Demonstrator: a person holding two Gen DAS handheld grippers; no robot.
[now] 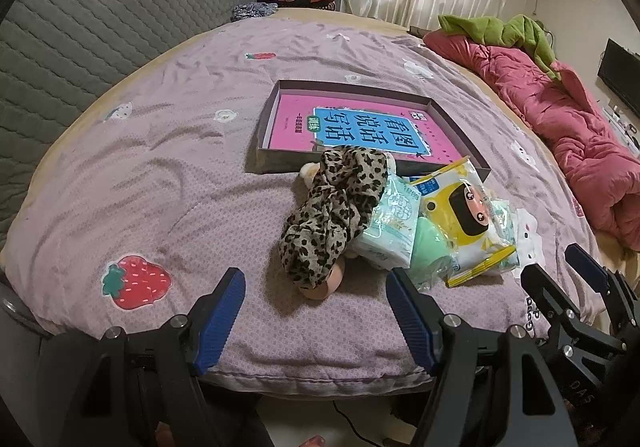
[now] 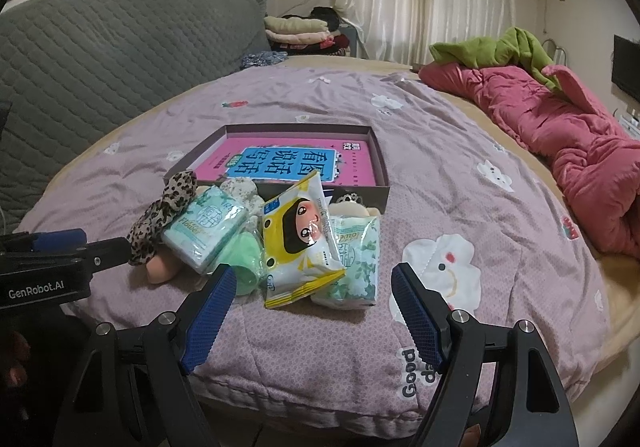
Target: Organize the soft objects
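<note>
On the bed, a lilac quilted bedspread (image 2: 460, 215) printed with strawberries and clouds carries a small heap of soft things close to its near edge. The heap holds a leopard-print fabric piece (image 1: 336, 207) draped over a peach-coloured plush toy (image 1: 322, 285), a pale green-and-white tissue pack (image 2: 202, 233), a yellow plastic pack printed with a cartoon face (image 2: 298, 243), a second floral tissue pack (image 2: 356, 259) and a mint-green soft object (image 2: 242, 259), all touching or overlapping.

Just behind the heap sits a shallow dark cardboard box (image 2: 382, 167) with a pink-and-blue book (image 2: 288, 163) lying flat inside; the yellow pack leans over the box's near rim.

The left gripper (image 1: 316, 319) hangs at the bedspread's near edge with its blue-padded fingers spread wide and holding nothing, the plush toy just ahead of them. The right gripper (image 2: 312, 317) is likewise spread wide and empty, the yellow pack just beyond its fingertips.

Bare bedspread lies to the left of the heap and beyond the box. A rumpled pink duvet (image 2: 572, 143) lines the right side, a grey quilted headboard (image 2: 100, 59) the left.
</note>
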